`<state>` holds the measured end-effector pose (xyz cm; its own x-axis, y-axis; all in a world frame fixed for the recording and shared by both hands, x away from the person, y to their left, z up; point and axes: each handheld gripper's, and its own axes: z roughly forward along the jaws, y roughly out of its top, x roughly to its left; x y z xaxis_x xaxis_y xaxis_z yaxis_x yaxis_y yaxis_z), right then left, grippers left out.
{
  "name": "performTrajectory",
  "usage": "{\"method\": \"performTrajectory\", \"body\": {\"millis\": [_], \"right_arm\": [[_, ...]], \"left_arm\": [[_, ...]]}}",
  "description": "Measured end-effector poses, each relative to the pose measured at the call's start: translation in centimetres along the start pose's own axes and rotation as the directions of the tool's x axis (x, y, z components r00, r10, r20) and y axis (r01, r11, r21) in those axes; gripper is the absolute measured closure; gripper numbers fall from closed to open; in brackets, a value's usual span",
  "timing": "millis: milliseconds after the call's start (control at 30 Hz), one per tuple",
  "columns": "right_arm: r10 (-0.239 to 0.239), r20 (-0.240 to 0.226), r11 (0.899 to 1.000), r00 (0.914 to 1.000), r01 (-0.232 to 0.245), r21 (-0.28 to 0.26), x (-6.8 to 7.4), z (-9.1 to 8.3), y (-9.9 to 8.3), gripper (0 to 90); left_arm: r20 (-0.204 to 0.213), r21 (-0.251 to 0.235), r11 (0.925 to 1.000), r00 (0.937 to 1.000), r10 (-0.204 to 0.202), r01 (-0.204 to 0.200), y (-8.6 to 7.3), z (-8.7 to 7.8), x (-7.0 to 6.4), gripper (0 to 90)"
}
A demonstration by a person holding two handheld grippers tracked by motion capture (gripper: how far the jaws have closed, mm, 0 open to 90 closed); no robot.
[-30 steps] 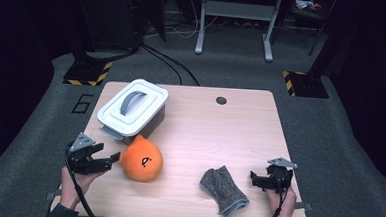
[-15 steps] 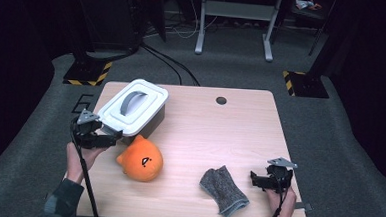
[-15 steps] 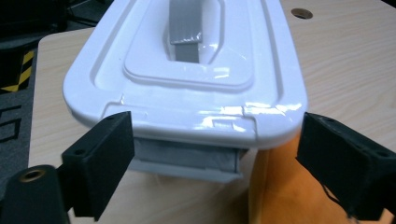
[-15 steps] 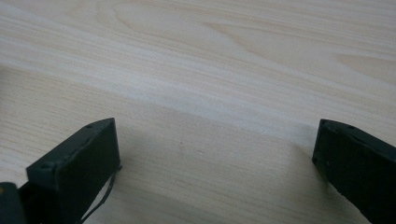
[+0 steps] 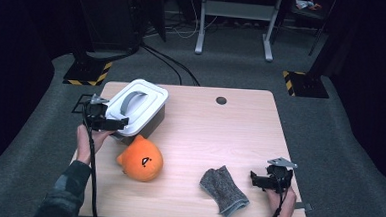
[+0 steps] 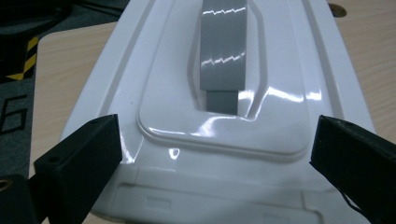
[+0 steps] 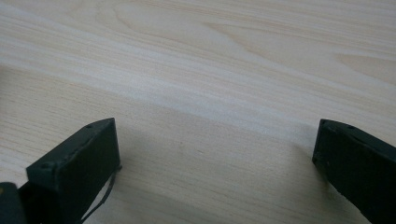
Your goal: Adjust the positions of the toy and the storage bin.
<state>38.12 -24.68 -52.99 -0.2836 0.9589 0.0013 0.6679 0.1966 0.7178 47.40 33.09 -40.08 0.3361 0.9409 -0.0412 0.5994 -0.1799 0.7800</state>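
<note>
Approaching the white plastic storage box with the grey carry handle (image 5: 137, 107), the left gripper (image 5: 111, 123) has its fingers (image 6: 79, 161) released and spread over the near end of the lid; nothing is grasped yet. The box sits at the desk's (image 5: 229, 135) far-left corner, near its edge. Beside it lies an orange round plush toy (image 5: 141, 159). The right gripper (image 5: 262, 179) rests released over bare desk near a grey knitted glove (image 5: 224, 190); the desk's centre offers free room.

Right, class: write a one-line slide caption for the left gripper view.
Left gripper, jaws open, poised over the white box lid and its grey handle.
</note>
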Motion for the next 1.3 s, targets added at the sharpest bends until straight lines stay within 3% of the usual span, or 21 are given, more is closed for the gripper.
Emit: {"method": "performTrajectory", "body": {"millis": [100, 233, 367, 400, 467, 533, 700, 800, 900, 1167, 1300], "right_arm": [[-0.002, 0.000, 1.000, 1.0000, 0.002, 0.000, 0.0, 0.0, 0.0, 0.0], [-0.002, -0.001, 1.000, 1.0000, 0.002, 0.000, 0.0, 0.0, 0.0, 0.0], [-0.002, -0.001, 1.000, 1.0000, 0.002, 0.000, 0.0, 0.0, 0.0, 0.0], [-0.002, -0.001, 1.000, 1.0000, 0.002, 0.001, 0.0, 0.0, 0.0, 0.0], [-0.002, -0.001, 1.000, 1.0000, 0.002, 0.001, 0.0, 0.0, 0.0, 0.0], [-0.002, -0.002, 1.000, 1.0000, 0.002, 0.001, 0.0, 0.0, 0.0, 0.0], [-0.002, -0.001, 1.000, 1.0000, 0.002, 0.000, 0.0, 0.0, 0.0, 0.0], [-0.002, -0.001, 1.000, 1.0000, 0.002, 0.001, 0.0, 0.0, 0.0, 0.0], [-0.002, -0.001, 1.000, 1.0000, 0.002, 0.001, 0.0, 0.0, 0.0, 0.0], [-0.003, -0.003, 1.000, 1.0000, 0.003, 0.001, 0.0, 0.0, 0.0, 0.0], [-0.003, -0.003, 1.000, 1.0000, 0.003, 0.001, 0.0, 0.0, 0.0, 0.0]], "left_arm": [[-0.005, -0.019, 0.9997, 0.9999, -0.016, 0.016, 0.4, 0.5, 0.4, 21.3], [-0.024, -0.042, 0.9988, 0.9994, -0.024, 0.023, 0.7, 1.1, 0.9, 30.0], [-0.039, -0.051, 0.9987, 0.9992, 0.003, -0.005, 0.9, 1.2, 0.6, 33.3], [-0.036, -0.075, 0.9971, 0.9993, 0.007, -0.010, 1.0, 1.1, 0.4, 35.2], [-0.037, -0.066, 0.9976, 0.9991, 0.020, -0.022, 1.1, 1.0, 0.2, 37.2], [-0.048, -0.055, 0.9964, 0.9969, 0.062, -0.065, 1.2, 1.3, -0.3, 43.0], [-0.061, -0.062, 0.9945, 0.9949, 0.081, -0.085, 1.3, 1.9, -0.6, 53.8], [-0.053, -0.056, 0.9904, 0.9909, 0.124, -0.126, 1.5, 2.1, -1.0, 63.6], [-0.062, -0.060, 0.9891, 0.9895, 0.131, -0.135, 1.5, 2.2, -1.0, 64.9], [-0.010, -0.090, 0.9859, 0.9901, 0.140, -0.141, 1.5, 2.6, 0.4, 66.2], [0.005, -0.081, 0.9854, 0.9886, 0.150, -0.149, 1.9, 2.9, 0.6, 66.4]]}}
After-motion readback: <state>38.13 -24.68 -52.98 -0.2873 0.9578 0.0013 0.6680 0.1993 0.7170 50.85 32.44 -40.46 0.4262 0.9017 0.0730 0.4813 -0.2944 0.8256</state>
